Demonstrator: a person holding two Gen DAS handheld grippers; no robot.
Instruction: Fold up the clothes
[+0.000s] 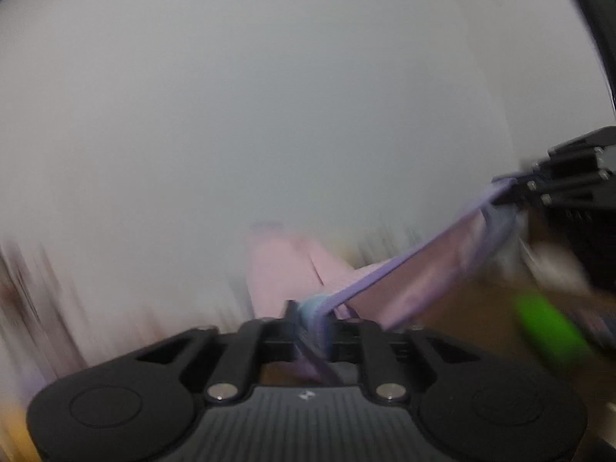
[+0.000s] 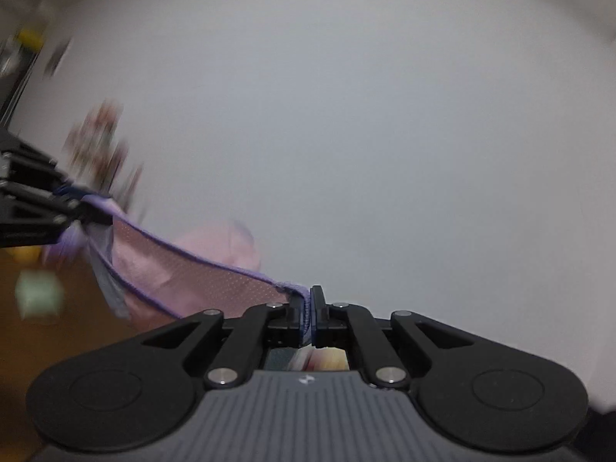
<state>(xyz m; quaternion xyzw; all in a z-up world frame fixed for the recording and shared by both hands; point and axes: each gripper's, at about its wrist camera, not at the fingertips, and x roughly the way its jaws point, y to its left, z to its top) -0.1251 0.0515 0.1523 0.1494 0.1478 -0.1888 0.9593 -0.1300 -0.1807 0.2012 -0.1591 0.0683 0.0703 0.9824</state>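
A pink garment with a purple hem hangs in the air, stretched between my two grippers. My left gripper is shut on one end of the purple hem. My right gripper is shut on the other end of the hem, and it also shows at the right of the left wrist view. The left gripper shows at the left edge of the right wrist view. The pink cloth sags below the taut hem. Both views are blurred by motion.
A pale grey wall fills most of both views. A brown surface lies low at the left of the right wrist view. A blurred green object sits low right in the left wrist view.
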